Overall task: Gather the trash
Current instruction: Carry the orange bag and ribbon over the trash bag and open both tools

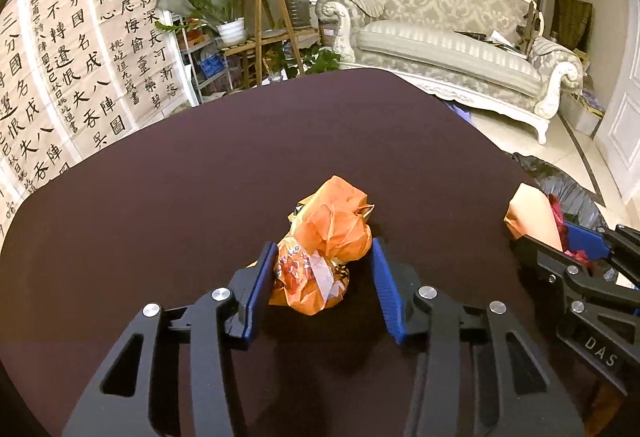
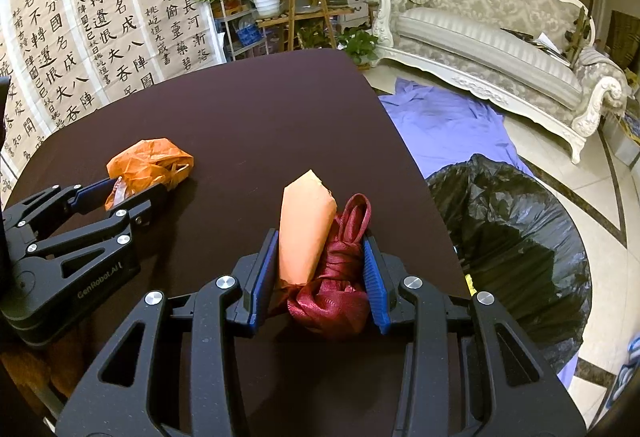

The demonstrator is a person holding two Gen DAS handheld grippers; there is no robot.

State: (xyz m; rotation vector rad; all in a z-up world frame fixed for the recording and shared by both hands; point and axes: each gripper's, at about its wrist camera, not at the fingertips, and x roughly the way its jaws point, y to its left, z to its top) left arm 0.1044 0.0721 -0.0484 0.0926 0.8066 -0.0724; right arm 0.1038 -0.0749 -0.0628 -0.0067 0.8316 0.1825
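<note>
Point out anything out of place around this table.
A purple cloth lies spread flat on the floor beside the table, between it and the sofa; that looks odd. The black bin bag gapes at the table's edge. The crumpled orange bag on the table is just trash to collect.

Both grippers angled down over the table, each with material between its fingers.

Left gripper (image 1: 324,269): black linkage arms and blue finger pads (image 1: 262,277) slope down and forward. The left pad touches the orange crumpled bag (image 1: 332,237) lying between the fingers; the right pad stands just clear of it, so the jaws are only part closed, with no grip. Right gripper (image 2: 322,269): same downward slope, jaws narrowed, both blue pads (image 2: 374,273) pressing on a bundle of peach paper (image 2: 304,233) and dark red cloth (image 2: 340,277). In the right wrist view the left gripper lies to the left, well apart.
</note>
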